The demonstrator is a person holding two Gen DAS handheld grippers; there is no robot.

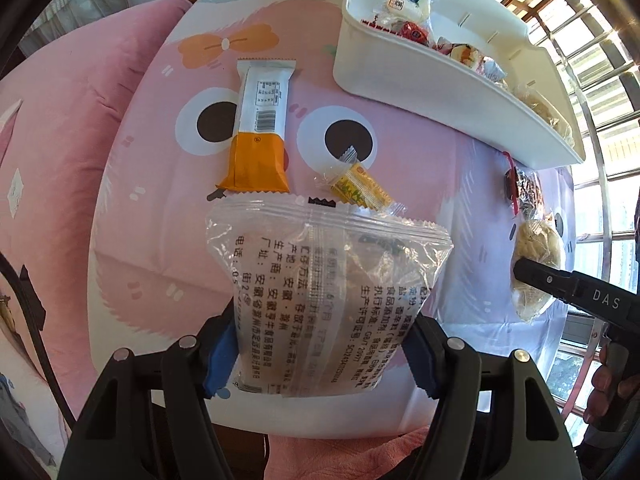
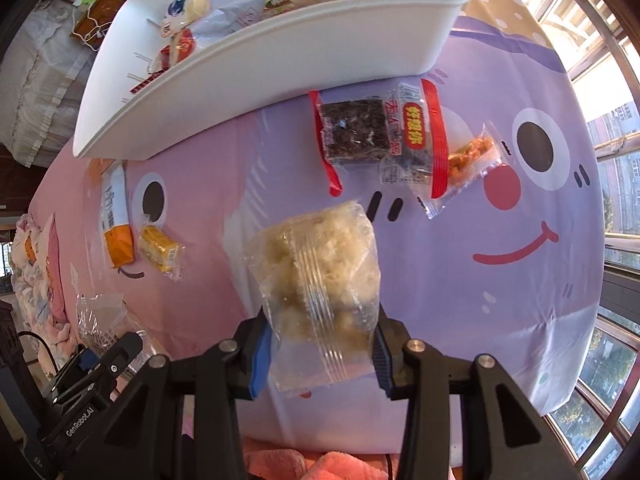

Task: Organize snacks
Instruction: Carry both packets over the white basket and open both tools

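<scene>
My left gripper [image 1: 320, 354] is shut on a clear snack packet with black print [image 1: 320, 292], held above the cartoon-print cloth. My right gripper [image 2: 320, 354] is shut on a clear bag of pale puffed snack [image 2: 320, 276]; it also shows in the left wrist view [image 1: 534, 268]. A white bin [image 1: 420, 80] with several snacks stands at the back; it also shows in the right wrist view [image 2: 248, 76]. On the cloth lie a white-and-orange bar [image 1: 258, 128], a small yellow packet [image 1: 360, 190], a dark seaweed packet with red edges [image 2: 376, 132] and an orange snack packet [image 2: 468, 158].
The table is covered by a pink and purple cartoon cloth [image 1: 160, 200]. A pink quilt [image 1: 60, 100] lies to the left. Window bars [image 2: 616, 160] run along the right side.
</scene>
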